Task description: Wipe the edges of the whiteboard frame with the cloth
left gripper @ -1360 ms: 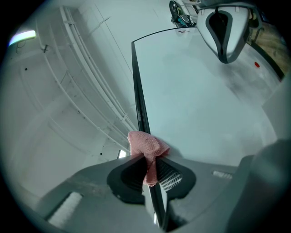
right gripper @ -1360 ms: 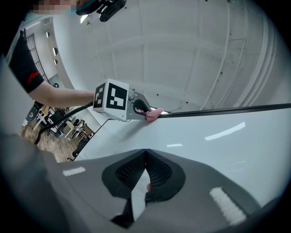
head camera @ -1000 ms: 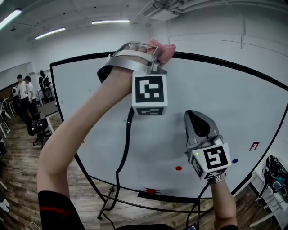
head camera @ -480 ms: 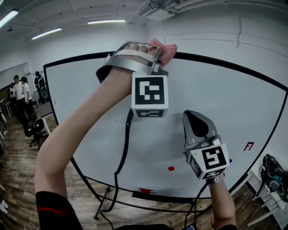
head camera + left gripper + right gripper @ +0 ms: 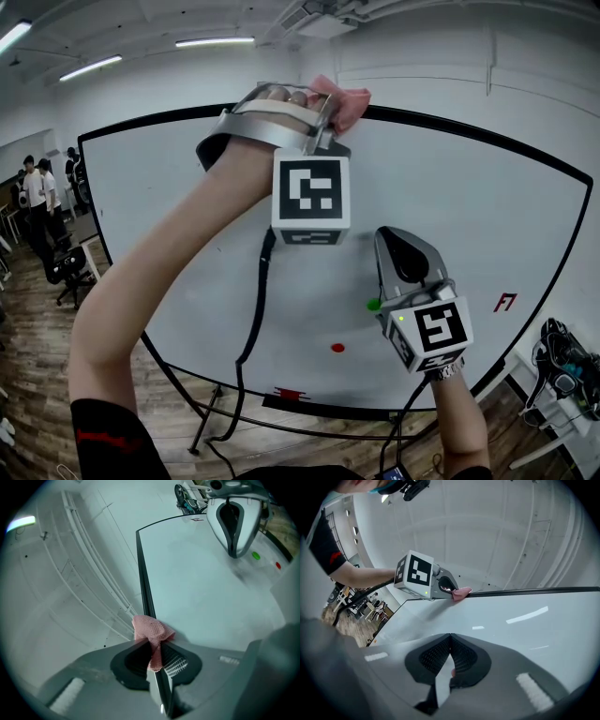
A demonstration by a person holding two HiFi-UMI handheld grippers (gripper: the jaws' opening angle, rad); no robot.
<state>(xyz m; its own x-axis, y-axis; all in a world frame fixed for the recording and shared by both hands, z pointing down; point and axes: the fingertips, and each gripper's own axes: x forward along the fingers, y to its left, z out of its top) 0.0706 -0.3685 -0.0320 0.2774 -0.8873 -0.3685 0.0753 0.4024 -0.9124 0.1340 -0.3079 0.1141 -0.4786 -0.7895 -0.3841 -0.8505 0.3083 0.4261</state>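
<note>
Left gripper [image 5: 157, 653] clamps 1 cloth [image 5: 151, 630] on frame [image 5: 144, 588] edge | right gripper [image 5: 450, 641] closed

The cloth [image 5: 149, 629] sits between the jaws of the left gripper [image 5: 153, 641] and lies on the top edge of the whiteboard frame [image 5: 142, 573], about at its middle. The right gripper [image 5: 405, 251] is lower and more to the right, in front of the whiteboard [image 5: 487, 216]. On the board, a small magnet [image 5: 373, 304] is just left of the right gripper, and a second magnet [image 5: 337, 348] is lower, nearer the bottom edge. A wall [image 5: 441, 56] is behind the board, and people [image 5: 33, 187] stand far to the left
</note>
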